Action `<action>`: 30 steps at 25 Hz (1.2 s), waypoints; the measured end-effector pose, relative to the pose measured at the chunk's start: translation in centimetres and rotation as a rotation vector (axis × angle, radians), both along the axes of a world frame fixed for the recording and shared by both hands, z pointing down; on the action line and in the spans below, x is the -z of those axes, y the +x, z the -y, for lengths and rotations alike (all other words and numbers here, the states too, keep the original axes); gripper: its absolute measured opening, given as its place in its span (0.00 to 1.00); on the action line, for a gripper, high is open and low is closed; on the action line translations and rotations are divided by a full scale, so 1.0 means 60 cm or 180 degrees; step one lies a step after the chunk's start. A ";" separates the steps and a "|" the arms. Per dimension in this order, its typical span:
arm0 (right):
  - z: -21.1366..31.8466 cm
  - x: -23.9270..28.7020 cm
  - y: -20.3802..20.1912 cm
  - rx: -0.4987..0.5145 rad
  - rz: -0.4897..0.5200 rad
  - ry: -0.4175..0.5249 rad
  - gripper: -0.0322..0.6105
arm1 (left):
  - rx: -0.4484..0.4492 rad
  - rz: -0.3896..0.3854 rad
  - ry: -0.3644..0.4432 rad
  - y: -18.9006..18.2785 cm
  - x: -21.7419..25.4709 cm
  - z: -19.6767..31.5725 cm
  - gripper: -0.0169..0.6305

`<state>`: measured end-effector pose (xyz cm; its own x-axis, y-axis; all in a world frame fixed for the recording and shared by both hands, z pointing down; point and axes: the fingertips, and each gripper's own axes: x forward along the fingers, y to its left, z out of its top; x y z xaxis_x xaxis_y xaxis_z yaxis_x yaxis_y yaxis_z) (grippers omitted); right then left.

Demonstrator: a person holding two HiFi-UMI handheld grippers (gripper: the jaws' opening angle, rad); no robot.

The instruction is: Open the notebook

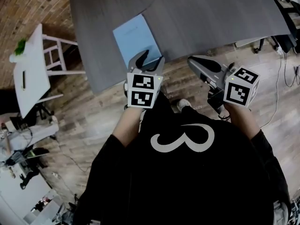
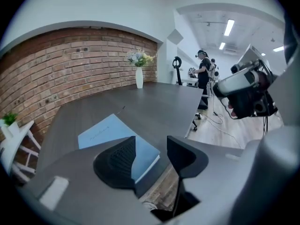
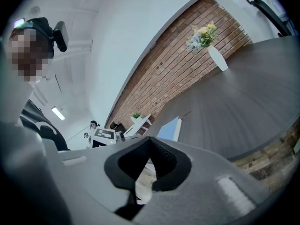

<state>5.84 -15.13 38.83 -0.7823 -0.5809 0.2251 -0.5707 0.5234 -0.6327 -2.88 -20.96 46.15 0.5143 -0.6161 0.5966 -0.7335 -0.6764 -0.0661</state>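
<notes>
A closed light-blue notebook [image 1: 136, 39] lies near the front edge of the dark grey table [image 1: 211, 18]. My left gripper [image 1: 151, 60] hovers over the notebook's near end with its jaws open and nothing between them. In the left gripper view the notebook [image 2: 105, 132] lies just ahead of and under the left gripper [image 2: 151, 142]. My right gripper [image 1: 193, 61] hangs at the table's front edge, to the right of the notebook, and its jaws are shut and empty. In the right gripper view the notebook [image 3: 171, 129] lies off to the left beyond the right gripper [image 3: 150, 140].
A white side table [image 1: 28, 74] with a small green plant [image 1: 19, 46] stands on the wooden floor at left. A white vase of flowers [image 2: 139, 76] stands at the table's far end. People [image 2: 204, 71] stand in the background. Cables [image 1: 287, 74] lie on the floor at right.
</notes>
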 end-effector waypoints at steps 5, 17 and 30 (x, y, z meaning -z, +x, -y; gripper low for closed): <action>-0.007 -0.024 0.013 -0.0076 0.0003 -0.0112 0.05 | -0.0044 0.0362 0.0170 0.011 -0.032 0.011 0.41; -0.022 -0.044 0.036 -0.0203 0.0034 -0.0210 0.05 | 0.0000 0.0674 0.0188 0.011 -0.074 0.028 0.39; -0.025 -0.044 0.037 -0.0163 0.0079 -0.0208 0.05 | 0.0088 0.0575 0.0164 0.009 -0.057 0.025 0.30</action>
<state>8.06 -13.64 41.48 -0.7576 -0.6050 0.2448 -0.5795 0.4509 -0.6789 -2.37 -22.46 49.55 0.3841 -0.6606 0.6450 -0.7250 -0.6484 -0.2324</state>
